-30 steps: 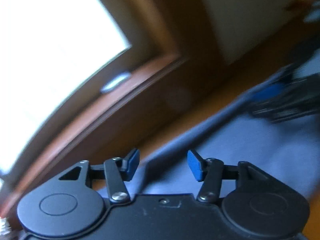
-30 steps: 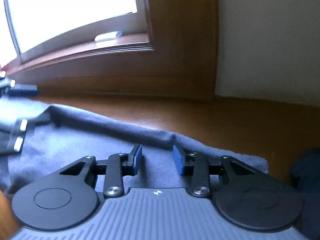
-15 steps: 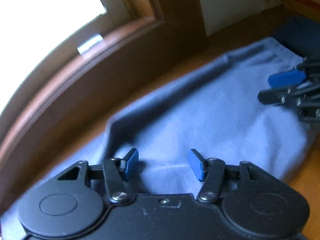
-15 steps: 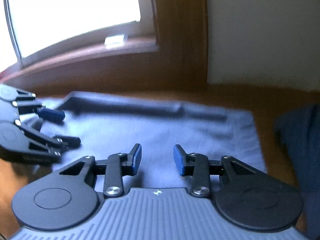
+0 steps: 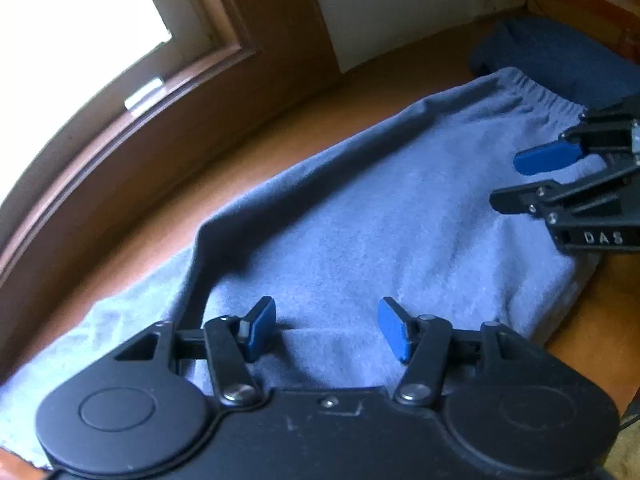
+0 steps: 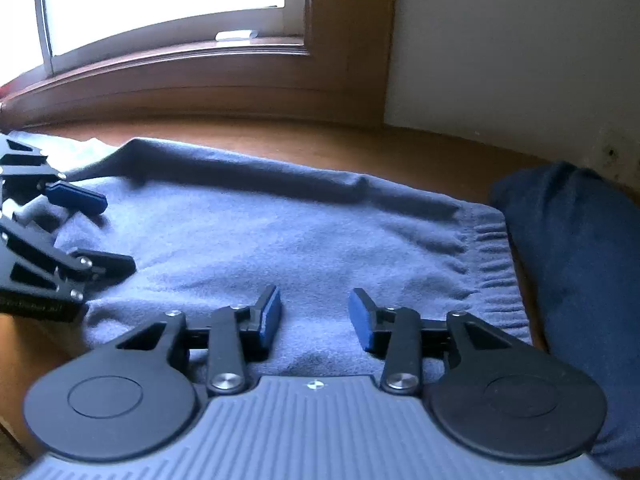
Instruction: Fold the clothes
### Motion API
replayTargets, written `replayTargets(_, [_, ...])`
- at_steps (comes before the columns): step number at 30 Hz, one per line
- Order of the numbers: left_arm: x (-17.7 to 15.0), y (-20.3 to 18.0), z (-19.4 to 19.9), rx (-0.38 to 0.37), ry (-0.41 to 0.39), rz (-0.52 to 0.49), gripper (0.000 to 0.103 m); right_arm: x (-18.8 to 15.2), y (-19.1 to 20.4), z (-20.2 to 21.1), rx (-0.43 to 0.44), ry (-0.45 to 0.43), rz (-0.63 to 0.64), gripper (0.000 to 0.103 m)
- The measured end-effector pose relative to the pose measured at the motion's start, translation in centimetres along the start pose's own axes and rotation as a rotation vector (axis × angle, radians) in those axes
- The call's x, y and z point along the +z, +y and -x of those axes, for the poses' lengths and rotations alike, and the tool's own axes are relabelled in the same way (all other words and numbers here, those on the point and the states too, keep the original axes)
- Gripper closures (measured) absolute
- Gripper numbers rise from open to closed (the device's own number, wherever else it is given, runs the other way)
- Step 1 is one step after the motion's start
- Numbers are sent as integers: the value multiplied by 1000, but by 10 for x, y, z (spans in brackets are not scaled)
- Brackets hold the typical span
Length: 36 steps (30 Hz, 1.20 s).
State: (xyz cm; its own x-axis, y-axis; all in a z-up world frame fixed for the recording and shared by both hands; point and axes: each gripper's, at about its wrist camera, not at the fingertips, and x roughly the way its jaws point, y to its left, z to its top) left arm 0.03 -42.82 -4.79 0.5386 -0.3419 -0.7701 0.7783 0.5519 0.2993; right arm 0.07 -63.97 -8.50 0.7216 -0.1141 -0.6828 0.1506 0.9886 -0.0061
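A light blue knit garment [image 5: 360,216] lies folded flat on the wooden table, its ribbed hem at the right end [image 6: 492,264]. My left gripper [image 5: 326,328] is open and empty, hovering over the garment's near left part. My right gripper [image 6: 314,316] is open and empty over the near edge by the ribbed hem. Each gripper shows in the other's view: the right one at the far right of the left wrist view [image 5: 520,184], the left one at the left edge of the right wrist view [image 6: 104,236].
A dark navy garment [image 6: 576,272] lies folded just right of the light blue one, also in the left wrist view [image 5: 560,56]. Bare wooden table [image 6: 360,152] runs behind to a window sill [image 6: 180,56] and white wall.
Both grippers have tipped down and drawn back over the garment, so it now fills the views. The left wrist view swung right from the window. Both stayed open.
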Motion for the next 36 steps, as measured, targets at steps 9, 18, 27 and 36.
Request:
replayTargets(9, [-27, 70, 20, 167, -36, 174, 38, 9, 34, 27, -2, -110, 72, 60])
replayTargets(18, [-139, 162, 40, 304, 44, 332, 38, 14, 171, 44, 133, -146, 253, 51])
replayTargets(27, [-254, 232, 54, 402, 151, 358, 38, 16, 348, 28, 251, -151, 474, 47])
replayTargets(36, [-294, 257, 64, 465, 164, 390, 38, 25, 431, 12, 376, -149, 623, 47])
